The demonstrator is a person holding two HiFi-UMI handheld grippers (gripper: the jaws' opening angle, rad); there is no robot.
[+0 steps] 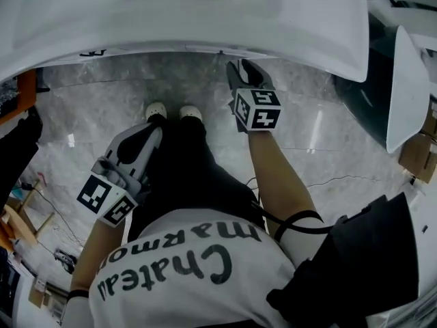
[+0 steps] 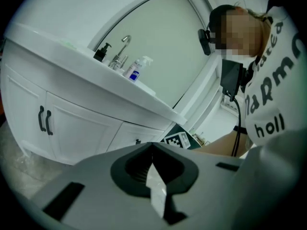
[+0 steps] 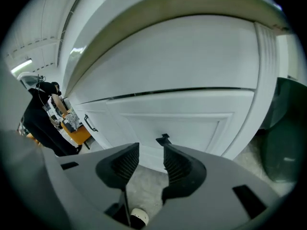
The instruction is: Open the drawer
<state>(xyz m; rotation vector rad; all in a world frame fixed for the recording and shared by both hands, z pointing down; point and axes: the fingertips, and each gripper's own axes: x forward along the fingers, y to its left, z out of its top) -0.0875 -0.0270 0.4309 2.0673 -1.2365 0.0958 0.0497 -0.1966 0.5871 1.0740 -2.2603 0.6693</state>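
Observation:
The white drawer front [image 3: 192,121] with a recessed panel fills the right gripper view, under the vanity's countertop [image 1: 205,19]. Its small dark knob [image 3: 164,139] sits just beyond the tip of one finger. My right gripper [image 3: 151,146] is open, with nothing between its ribbed pads [image 3: 175,164], and points at the knob from close by. In the head view the right gripper [image 1: 246,67] reaches under the counter's edge. My left gripper [image 2: 152,145] is shut and empty, held low beside the person's leg [image 1: 151,132], well away from the drawer [image 2: 139,135].
Two cabinet doors with dark handles [image 2: 44,120] stand left of the drawer. A faucet [image 2: 123,47] and bottles [image 2: 135,70] are on the counter. A dark bin [image 3: 288,143] stands right of the vanity. The person's white shoes [image 1: 171,111] are on the marble floor [image 1: 102,108].

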